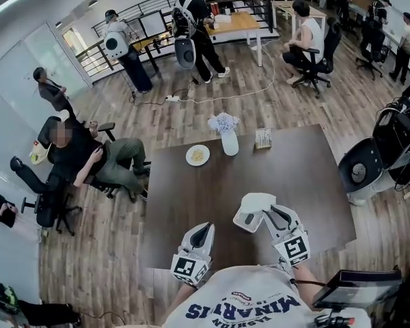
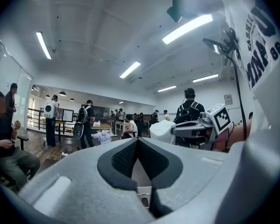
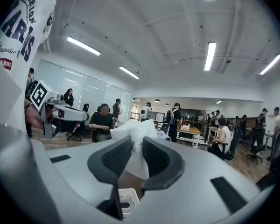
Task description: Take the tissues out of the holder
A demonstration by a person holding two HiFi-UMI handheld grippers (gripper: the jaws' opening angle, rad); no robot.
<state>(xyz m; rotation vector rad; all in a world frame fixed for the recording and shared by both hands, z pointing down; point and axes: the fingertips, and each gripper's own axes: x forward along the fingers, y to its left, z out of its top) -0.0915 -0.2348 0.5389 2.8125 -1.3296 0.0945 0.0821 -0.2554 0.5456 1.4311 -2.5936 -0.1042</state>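
A white tissue [image 1: 254, 206] hangs above the near part of the brown table [image 1: 307, 183], with my right gripper [image 1: 263, 216] shut on it. In the right gripper view the tissue [image 3: 133, 129] is pinched between the dark pads [image 3: 115, 158] and sticks out past them. My left gripper [image 1: 199, 233] is held low at the table's near edge, shut with nothing in it; in its own view the left gripper [image 2: 138, 141] has its jaws meeting at the tip. A small tissue holder [image 1: 263, 139] stands at the table's far side, apart from both grippers.
A white vase [image 1: 229, 143] with crumpled paper in it and a small plate [image 1: 197, 155] sit at the table's far edge. Office chairs and several people are around the table. A seated person [image 1: 89, 157] is at the left.
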